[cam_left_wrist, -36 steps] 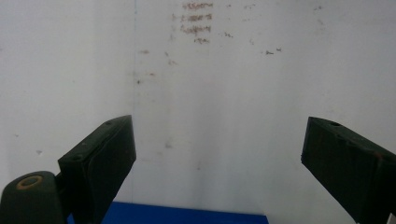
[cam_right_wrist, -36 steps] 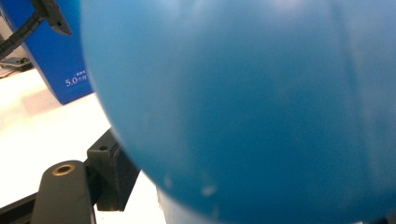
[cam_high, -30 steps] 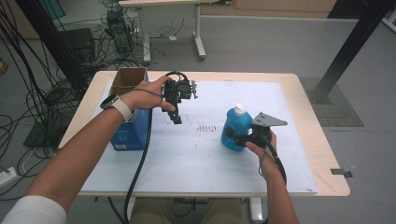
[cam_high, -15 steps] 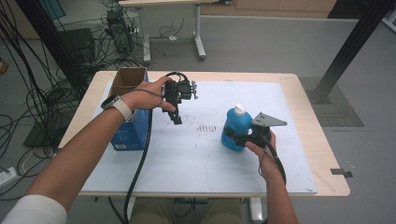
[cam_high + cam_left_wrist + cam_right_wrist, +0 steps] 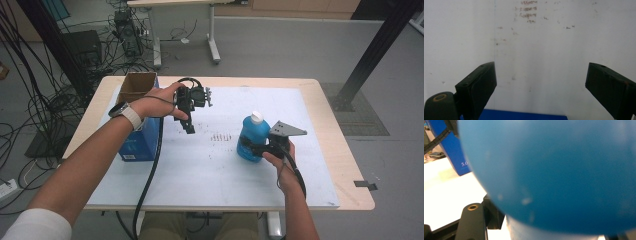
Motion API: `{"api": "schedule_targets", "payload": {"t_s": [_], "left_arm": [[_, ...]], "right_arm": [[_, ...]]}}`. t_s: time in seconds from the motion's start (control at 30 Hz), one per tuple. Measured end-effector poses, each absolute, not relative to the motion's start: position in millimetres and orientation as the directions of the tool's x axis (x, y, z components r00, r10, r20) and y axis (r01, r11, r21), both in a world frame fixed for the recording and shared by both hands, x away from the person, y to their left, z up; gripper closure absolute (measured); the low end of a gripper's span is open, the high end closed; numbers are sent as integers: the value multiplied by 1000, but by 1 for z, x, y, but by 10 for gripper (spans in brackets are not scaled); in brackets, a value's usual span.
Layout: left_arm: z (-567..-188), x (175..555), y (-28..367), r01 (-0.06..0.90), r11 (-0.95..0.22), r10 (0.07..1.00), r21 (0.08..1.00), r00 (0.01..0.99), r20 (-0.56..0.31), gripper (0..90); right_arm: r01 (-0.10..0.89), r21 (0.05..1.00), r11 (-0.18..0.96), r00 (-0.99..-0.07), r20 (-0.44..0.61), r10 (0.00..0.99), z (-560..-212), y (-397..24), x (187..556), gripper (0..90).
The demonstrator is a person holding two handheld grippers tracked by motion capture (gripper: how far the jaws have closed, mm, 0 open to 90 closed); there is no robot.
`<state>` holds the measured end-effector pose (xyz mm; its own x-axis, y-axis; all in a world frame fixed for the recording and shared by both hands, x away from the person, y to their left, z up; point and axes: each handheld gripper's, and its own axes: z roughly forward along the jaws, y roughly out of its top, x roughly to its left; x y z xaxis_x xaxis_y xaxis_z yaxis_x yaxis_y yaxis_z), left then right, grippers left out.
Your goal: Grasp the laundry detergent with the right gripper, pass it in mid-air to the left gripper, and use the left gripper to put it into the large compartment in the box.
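High view: right claw (image 5: 248, 147) has just been closing around the blue bottle (image 5: 252, 136); left claw (image 5: 190, 126) gapes empty. Seat the grip squarely before lifting.

Grey floor (image 5: 300, 45) w/ cable tangle (image 5: 45, 100), 2nd table (image 5: 165, 4) behind.

The high view looked forward and down from above the person's side onto the whole table (image 5: 350, 165), with floor and cables beyond. The left gripper view faced straight down at the white mat (image 5: 544, 50) from a short way above, the blue box (image 5: 524, 117) at its bottom edge. The right gripper view looked level, pressed close against the blue bottle (image 5: 554, 170). All three views shared that mat and blue box.
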<state>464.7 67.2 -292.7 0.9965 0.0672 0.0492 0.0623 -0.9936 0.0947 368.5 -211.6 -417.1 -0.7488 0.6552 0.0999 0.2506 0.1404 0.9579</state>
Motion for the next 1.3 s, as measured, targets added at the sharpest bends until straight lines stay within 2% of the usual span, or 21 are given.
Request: {"api": "schedule_targets", "payload": {"t_s": [0.17, 0.4, 1.3], "left_arm": [[-293, 465, 67, 64, -993, 69, 96, 996, 48, 104], [-295, 465, 69, 68, -993, 72, 95, 996, 42, 104], [-296, 464, 71, 68, -993, 72, 93, 997, 42, 104]], "right_arm": [[242, 959, 150, -755, 89, 650, -417, -211, 369, 385], [230, 962, 148, -760, 82, 645, -418, -212, 369, 402], [229, 963, 142, -776, 93, 624, -419, -214, 371, 421]]}}
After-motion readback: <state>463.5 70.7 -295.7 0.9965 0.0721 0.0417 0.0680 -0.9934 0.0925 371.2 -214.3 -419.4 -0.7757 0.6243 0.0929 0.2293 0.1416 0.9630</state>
